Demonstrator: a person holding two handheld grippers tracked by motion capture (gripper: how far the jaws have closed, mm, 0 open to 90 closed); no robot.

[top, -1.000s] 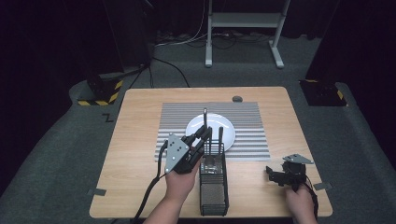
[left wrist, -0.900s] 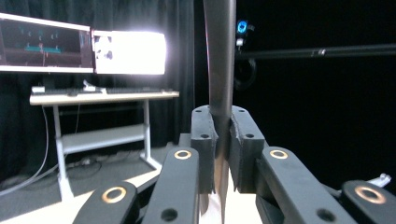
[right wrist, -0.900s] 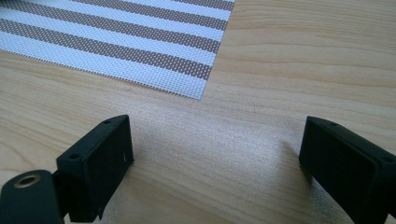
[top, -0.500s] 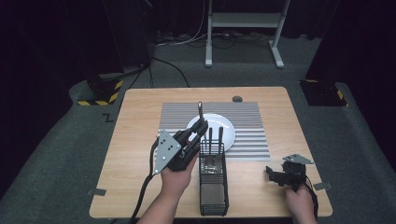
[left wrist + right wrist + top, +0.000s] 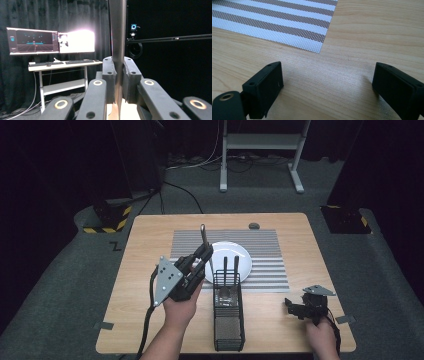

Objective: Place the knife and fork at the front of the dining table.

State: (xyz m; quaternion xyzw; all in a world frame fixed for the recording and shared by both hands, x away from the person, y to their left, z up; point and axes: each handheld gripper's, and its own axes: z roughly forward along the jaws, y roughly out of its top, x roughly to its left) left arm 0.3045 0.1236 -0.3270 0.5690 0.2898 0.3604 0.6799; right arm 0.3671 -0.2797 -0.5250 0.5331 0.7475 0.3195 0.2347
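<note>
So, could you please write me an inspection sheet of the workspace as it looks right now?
Surface: wooden table with a striped placemat in the middle.
Job's things: a piece of cutlery clamped by its handle; a white plate on the placemat; a black wire caddy near the front edge with two more handles standing in it.
Clutter: a small dark object at the far edge; tape pieces at the front corners.
Grippers: left gripper shut on the cutlery, raised above the table; right gripper open, low over bare wood.
Cables: one trails from the left gripper; more lie on the floor behind.
Surroundings: dark curtains, a white stand, monitors on a desk.
</note>
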